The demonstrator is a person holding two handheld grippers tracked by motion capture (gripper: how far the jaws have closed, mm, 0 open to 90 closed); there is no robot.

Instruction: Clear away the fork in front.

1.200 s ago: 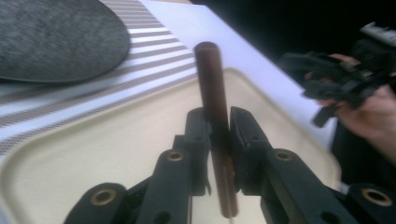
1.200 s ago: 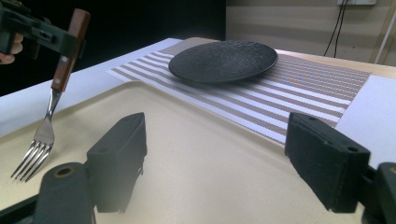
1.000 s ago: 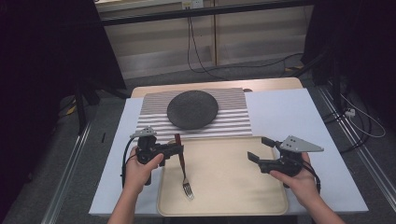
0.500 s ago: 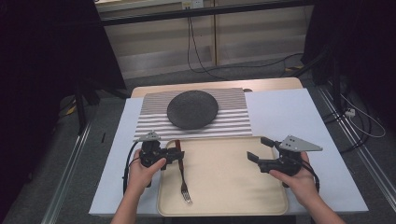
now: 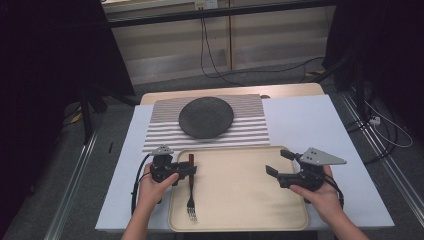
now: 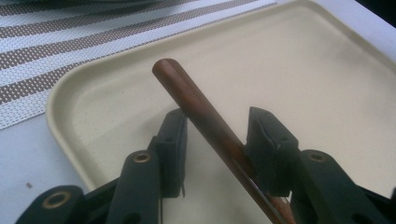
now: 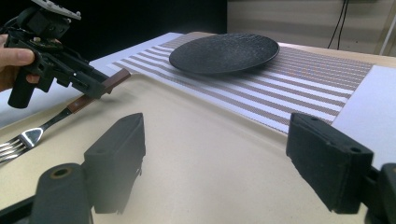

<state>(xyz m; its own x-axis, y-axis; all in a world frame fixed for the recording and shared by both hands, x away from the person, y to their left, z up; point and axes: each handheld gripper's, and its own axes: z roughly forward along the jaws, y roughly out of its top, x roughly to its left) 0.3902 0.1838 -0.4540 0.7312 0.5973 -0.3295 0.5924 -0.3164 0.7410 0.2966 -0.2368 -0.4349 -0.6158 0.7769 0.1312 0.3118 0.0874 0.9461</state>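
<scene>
**Jaws loosened around the fork on the tray**

Your left gripper (image 6: pixel 215 135) has just been spreading its jaws; the brown wooden-handled metal fork (image 5: pixel 190 189) lies between them, touching one pad at most, resting near the left edge of the beige rectangular plastic tray (image 5: pixel 240 225). Your right gripper (image 5: pixel 276 163) hangs over the tray's right side, jaws wide with nothing between them. The black round plate (image 5: pixel 206 117) sits beyond the tray's far edge.

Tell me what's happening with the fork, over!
Left gripper jaws just opening, fork handle loose between them. Fork lying on tray. Right gripper open, empty. Nothing in the way.
</scene>
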